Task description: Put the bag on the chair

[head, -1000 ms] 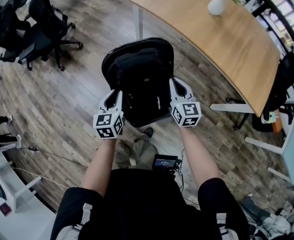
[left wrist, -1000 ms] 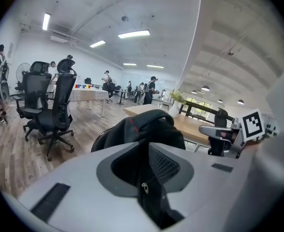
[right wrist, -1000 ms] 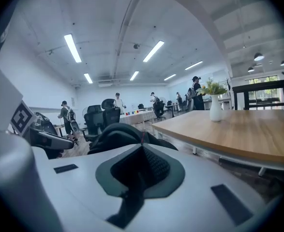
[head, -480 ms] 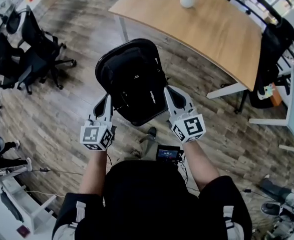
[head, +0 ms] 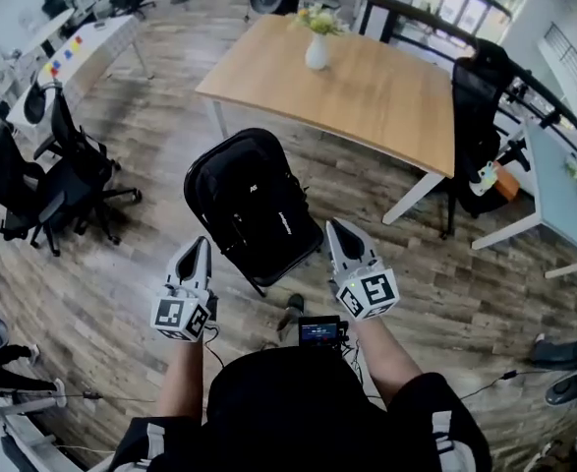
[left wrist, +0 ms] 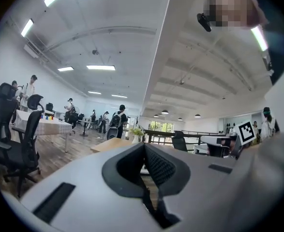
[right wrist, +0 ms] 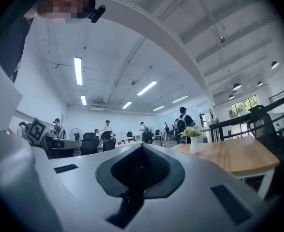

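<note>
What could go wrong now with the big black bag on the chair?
The black fabric backpack covers nearly the whole black chair, so it might tip or slide off. The left gripper and right gripper are shut, empty and clear of it, so neither could catch it quickly.

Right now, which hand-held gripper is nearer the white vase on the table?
Right. The right hand-held gripper sits almost straight before the white vase; the left hand-held gripper, farther left.
</note>
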Available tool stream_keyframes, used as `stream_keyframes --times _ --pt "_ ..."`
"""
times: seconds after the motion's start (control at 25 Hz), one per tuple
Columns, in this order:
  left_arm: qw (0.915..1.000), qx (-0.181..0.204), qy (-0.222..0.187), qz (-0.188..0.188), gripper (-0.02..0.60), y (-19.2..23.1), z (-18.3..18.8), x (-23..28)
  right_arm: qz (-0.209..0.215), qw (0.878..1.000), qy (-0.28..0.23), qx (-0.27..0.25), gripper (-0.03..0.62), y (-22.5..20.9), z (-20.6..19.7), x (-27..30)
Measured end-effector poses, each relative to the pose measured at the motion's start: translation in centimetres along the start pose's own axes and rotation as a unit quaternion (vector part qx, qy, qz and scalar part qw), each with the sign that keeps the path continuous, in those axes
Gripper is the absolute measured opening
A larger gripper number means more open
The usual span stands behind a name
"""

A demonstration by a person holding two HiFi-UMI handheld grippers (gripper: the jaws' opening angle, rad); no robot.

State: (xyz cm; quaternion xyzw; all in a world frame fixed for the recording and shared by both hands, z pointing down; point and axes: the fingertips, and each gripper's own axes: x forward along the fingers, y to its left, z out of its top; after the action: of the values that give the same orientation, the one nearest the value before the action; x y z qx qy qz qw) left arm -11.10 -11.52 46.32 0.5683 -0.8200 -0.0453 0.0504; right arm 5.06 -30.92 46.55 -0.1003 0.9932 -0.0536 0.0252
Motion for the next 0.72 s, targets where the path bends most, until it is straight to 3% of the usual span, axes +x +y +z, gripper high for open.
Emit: stream_keyframes --times 0.12,0.32,0.52,0.72 --pt "0.9998 -0.006 -0.009 -0.014 0.003 -1.1 0.5 -3.0 -0.015 1.000 -0.005 0.004 0.012 1.7 0.2 -3.1" --pt "0.9992 -0.020 0.014 -0.033 0.003 -4.1 -1.4 -7.5 -0.027 1.000 -0.005 -0.002 0.012 4.4 0.2 -8.6" --pt "0.9989 -0.028 0.007 -0.037 0.003 -7.4 -3.1 -12.1 -0.028 0.999 0.008 -0.032 0.012 6.7 -0.8 -14.2" --pt "0.9992 -0.038 -0.010 -0.006 0.003 -7.7 -3.5 -15.1 -0.042 0.998 0.018 -0.046 0.012 7.1 -1.2 -17.5"
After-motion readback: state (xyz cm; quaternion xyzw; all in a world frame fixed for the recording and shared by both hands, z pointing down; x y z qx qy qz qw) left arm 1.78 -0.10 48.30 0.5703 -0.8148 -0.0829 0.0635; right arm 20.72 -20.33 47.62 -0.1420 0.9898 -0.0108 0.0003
